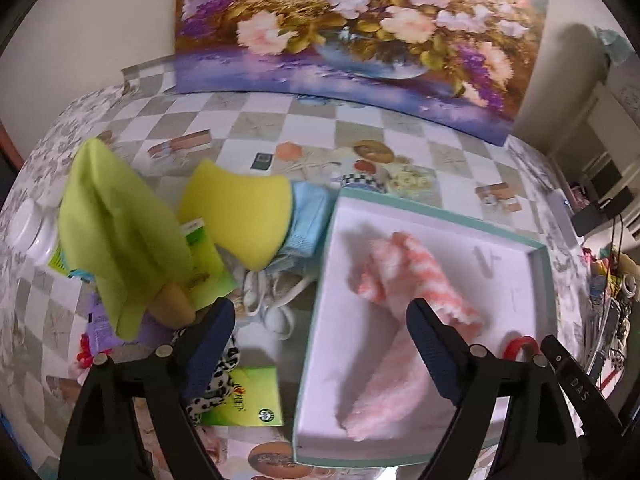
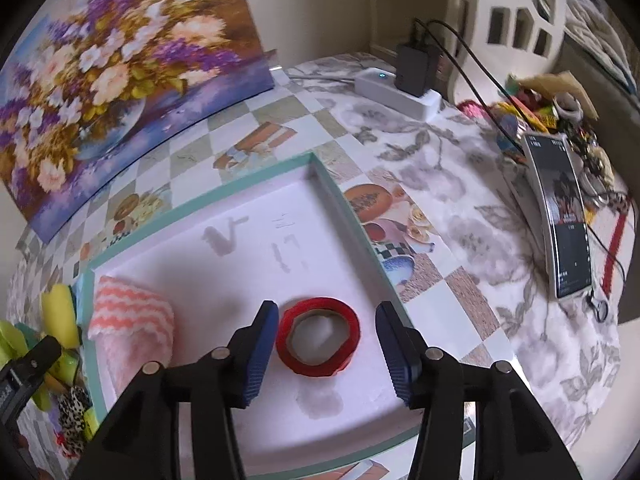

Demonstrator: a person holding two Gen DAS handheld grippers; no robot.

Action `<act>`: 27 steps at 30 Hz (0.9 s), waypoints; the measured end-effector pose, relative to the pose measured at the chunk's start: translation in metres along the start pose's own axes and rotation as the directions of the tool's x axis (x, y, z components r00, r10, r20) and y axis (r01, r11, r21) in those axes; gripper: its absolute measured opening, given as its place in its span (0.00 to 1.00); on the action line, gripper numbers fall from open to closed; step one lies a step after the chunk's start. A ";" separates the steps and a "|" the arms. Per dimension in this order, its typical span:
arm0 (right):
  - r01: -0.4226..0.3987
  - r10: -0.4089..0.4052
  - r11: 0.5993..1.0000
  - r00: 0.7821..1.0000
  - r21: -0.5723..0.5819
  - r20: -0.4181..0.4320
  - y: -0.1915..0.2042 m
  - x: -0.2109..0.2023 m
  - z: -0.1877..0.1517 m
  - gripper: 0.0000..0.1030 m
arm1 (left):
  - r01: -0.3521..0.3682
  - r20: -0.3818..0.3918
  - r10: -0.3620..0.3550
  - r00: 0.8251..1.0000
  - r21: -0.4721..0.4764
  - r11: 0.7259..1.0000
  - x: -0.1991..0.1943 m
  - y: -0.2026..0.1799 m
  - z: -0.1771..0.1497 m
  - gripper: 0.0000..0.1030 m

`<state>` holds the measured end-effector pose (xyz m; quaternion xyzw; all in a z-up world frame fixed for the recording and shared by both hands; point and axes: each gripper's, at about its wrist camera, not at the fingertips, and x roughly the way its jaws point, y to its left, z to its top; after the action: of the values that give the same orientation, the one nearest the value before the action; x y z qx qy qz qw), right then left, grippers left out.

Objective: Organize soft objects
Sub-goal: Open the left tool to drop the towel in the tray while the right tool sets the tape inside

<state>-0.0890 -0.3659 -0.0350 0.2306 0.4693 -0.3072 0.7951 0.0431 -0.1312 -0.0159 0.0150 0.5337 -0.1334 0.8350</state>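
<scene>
Your white tray with its teal rim sits on the checked tablecloth, and the pink striped cloth lies inside it at the left. The yellow sponge and green cloth wait outside, left of the tray. Your left gripper is spread wide and empty. Your right gripper is wide open too — the red tape roll sits between its fingers, ungripped.

We are seeing soft, even indoor light in both views, with faint shadows pooling inside the white tray. Motion blur is smearing the pink cloth and yellow sponge. Fisheye distortion is bending the table edges, and dark vignetting is closing the corners.
</scene>
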 end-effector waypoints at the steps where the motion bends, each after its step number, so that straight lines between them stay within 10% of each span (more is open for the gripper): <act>1: 0.000 0.000 1.000 1.000 -0.015 0.001 0.003 0.000 0.000 0.59 | -0.008 0.004 0.008 1.000 0.000 1.000 0.000 0.001 0.000 0.86; 8: 0.022 -0.021 0.992 1.000 -0.125 0.011 0.024 -0.002 -0.005 0.84 | -0.071 0.064 0.070 0.996 0.012 0.997 -0.008 0.002 0.001 0.96; 27: -0.067 0.064 0.966 0.998 -0.249 -0.021 0.073 -0.033 -0.036 0.84 | -0.064 0.076 0.055 0.996 0.117 0.991 -0.050 0.016 -0.004 0.96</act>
<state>-0.0714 -0.2817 -0.0165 0.1459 0.5014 -0.2175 0.8246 0.0235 -0.1044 0.0251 0.0759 0.4934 -0.1405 0.8550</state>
